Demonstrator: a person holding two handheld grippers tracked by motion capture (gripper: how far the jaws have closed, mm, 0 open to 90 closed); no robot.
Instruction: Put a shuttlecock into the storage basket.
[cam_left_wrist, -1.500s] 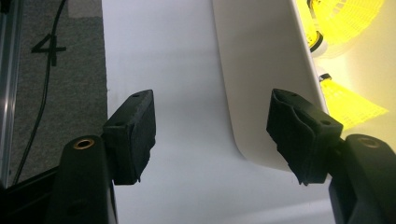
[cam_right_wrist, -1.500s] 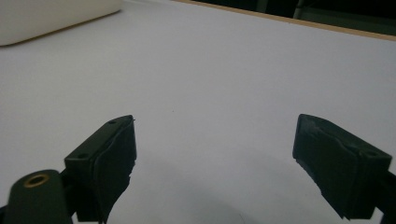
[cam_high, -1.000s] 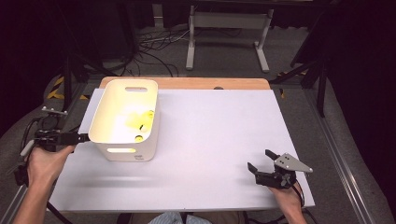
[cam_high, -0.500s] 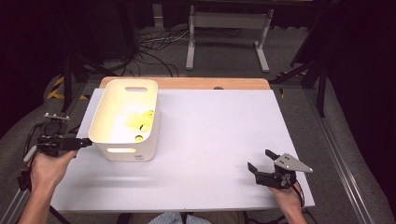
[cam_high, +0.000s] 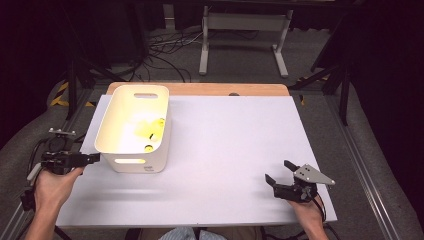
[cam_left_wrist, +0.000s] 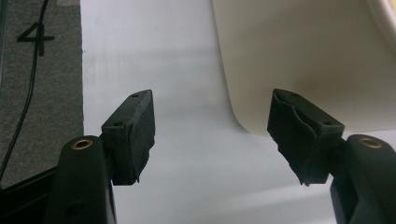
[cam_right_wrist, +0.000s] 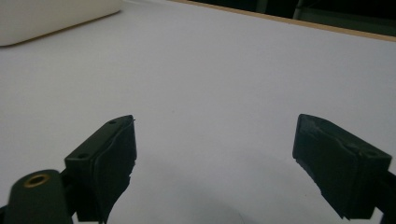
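contents of the white plastic handled bin (cam_high: 134, 127) are hard to read: small yellow pieces with dark spots (cam_high: 151, 131) in a bright yellowish glare, shapes unclear. in the left gripper view the bin is cut off at the top right edge, only a near corner of its wall (cam_left_wrist: 299, 60) visible. bin sits far left on the white table sheet (cam_high: 225, 145). left gripper (cam_high: 94, 158): jaws spread, nothing between them, tips just beside the bin's near left corner. right gripper (cam_high: 280, 172): jaws spread over bare sheet, near right. versus a second ago, left gripper sits nearer and lower along the bin's left side; right unchanged.
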